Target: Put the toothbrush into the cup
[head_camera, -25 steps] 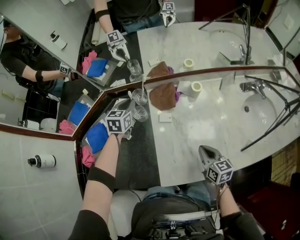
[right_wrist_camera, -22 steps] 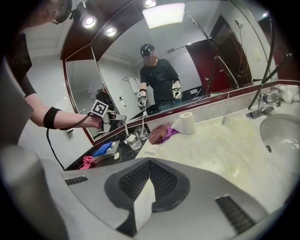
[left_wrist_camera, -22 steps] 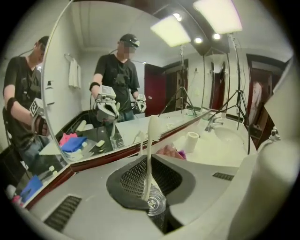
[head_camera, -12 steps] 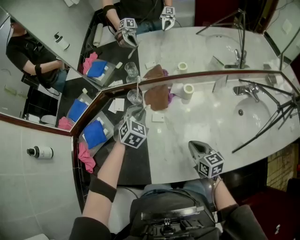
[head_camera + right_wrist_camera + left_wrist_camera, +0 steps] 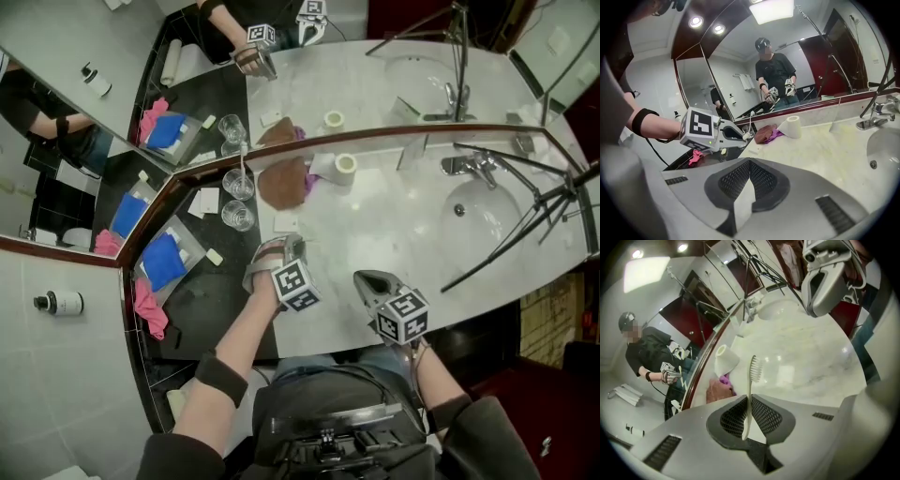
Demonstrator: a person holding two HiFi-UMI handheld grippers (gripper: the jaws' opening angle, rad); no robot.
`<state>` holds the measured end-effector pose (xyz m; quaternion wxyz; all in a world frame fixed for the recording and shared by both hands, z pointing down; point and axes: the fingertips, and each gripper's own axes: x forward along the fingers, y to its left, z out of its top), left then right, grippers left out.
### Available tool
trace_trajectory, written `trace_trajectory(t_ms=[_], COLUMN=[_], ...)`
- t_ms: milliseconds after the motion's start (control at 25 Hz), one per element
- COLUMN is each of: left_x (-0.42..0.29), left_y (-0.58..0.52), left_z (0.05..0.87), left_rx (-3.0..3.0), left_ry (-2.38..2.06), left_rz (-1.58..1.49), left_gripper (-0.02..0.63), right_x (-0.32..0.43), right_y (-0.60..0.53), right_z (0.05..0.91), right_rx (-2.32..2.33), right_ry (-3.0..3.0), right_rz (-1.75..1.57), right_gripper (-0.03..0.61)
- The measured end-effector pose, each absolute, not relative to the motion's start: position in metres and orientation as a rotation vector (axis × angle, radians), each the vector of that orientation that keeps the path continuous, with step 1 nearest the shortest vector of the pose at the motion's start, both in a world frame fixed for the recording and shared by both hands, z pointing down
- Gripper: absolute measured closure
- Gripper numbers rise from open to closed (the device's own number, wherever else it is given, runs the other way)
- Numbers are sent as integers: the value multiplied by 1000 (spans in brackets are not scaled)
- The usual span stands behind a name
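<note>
Left tongs (image 5: 280,249) drawn back; left gripper view shows toothbrush (image 5: 750,383) clamped.

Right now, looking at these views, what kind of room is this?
Most likely a bathroom: a marble vanity counter with a sink and tap, a wide wall mirror behind it, a toilet roll on the counter, plus a toothbrush.

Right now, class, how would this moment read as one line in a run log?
left tongs: shut on toothbrush | right tongs: shut, empty | toothbrush: off the counter, not in glass cup
</note>
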<state>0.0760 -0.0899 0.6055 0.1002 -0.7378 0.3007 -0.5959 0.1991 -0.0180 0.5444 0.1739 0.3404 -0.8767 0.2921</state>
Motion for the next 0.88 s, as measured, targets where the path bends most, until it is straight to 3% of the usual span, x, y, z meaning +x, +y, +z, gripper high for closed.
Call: trace_trajectory(t_ms=[400, 880], left_x=[91, 95], left_y=[-75, -83], left_z=[683, 717], left_rx=[-2084, -2044], left_ry=[839, 839], left_rz=[-2011, -2115], left_gripper=[585, 581], right_x=[226, 263], right_y=[-18, -19], right_z=[557, 568], right_rx=[955, 979], right_ry=[-2467, -2439], right_rz=[852, 888], right_gripper=[561, 561])
